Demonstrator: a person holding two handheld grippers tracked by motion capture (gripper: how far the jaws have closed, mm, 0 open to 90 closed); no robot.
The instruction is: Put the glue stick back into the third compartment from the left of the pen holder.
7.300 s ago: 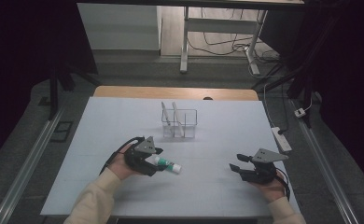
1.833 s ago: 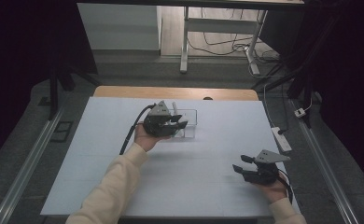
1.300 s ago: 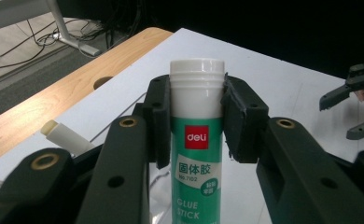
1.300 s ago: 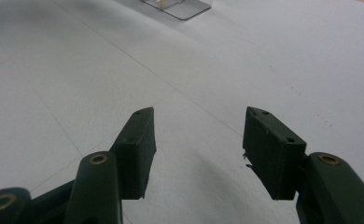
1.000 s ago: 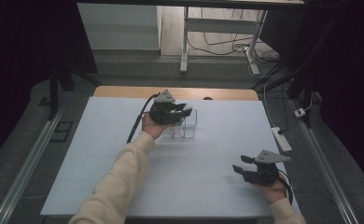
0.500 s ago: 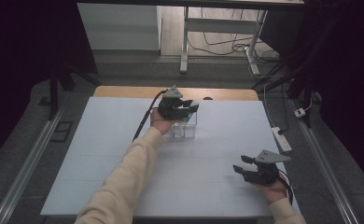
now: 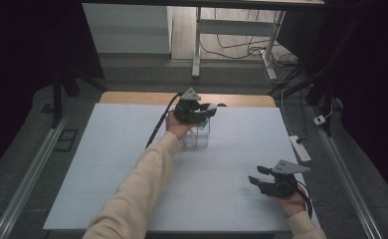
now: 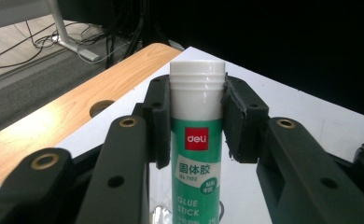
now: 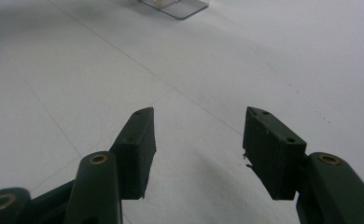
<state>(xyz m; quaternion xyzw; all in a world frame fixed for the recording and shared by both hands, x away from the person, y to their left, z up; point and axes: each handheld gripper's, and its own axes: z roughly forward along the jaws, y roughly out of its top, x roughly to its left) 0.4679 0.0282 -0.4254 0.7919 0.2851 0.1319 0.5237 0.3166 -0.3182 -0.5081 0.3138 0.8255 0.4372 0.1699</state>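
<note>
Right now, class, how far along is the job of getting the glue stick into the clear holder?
Done: the left gripper has the glue stick clamped between its pads, cap up, and has it above the clear holder at the far side of the table. In hand: lining it up over a compartment. Left: lowering it in and letting go. The right gripper rests open on the table, holding nothing.

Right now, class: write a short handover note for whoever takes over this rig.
Left tongs: shut on the glue stick, held over the clear organizer at the far middle of the table.
Right tongs: open, holding nothing, low over the table's near right.
Done: stick picked up and brought to the organizer.
Left: lower it into a compartment, release, pull the hand back.
</note>
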